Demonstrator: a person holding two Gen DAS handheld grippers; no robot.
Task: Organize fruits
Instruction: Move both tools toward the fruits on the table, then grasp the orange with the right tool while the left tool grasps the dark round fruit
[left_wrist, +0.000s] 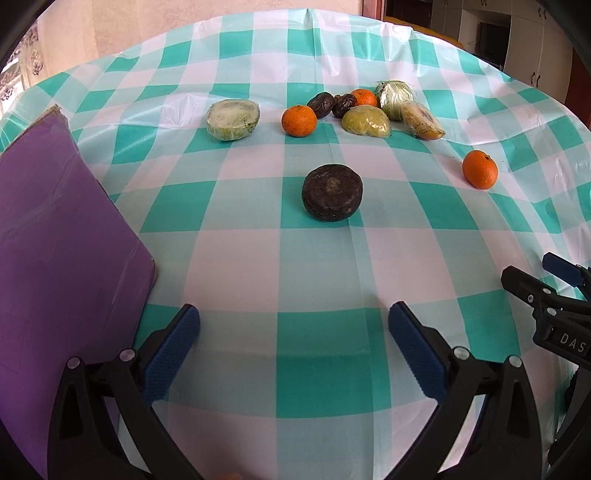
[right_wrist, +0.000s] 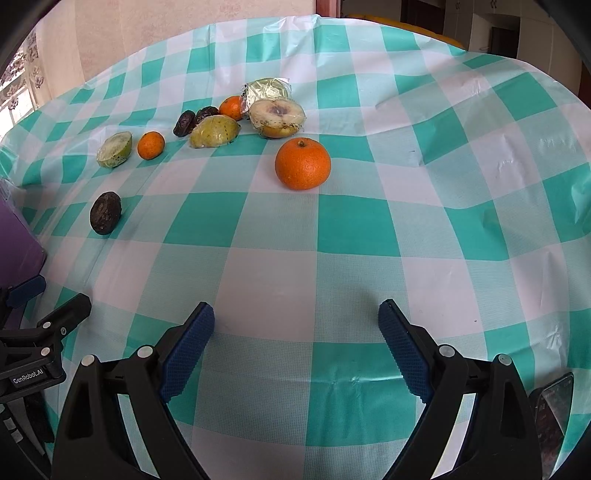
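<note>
- Checked teal-and-white cloth covers the worktop (left_wrist: 258, 266).
- Fruits cluster toward its far edge: wrapped halves (left_wrist: 232, 120), oranges (left_wrist: 299, 120), a dark fruit (left_wrist: 332, 197) nearer.
- Purple board (left_wrist: 55, 240) lies at the left edge.
- Left tool (left_wrist: 293, 325) and right tool (right_wrist: 295, 323) hover with jaws apart, holding nothing.

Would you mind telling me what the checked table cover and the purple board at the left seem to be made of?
The table cover looks like thin plastic sheeting: glossy, with sharp creases and shiny wrinkles. The purple board looks like cardboard with a smooth, faintly glossy purple face; a brownish raw edge shows at its far corner, though the core is uncertain.
</note>
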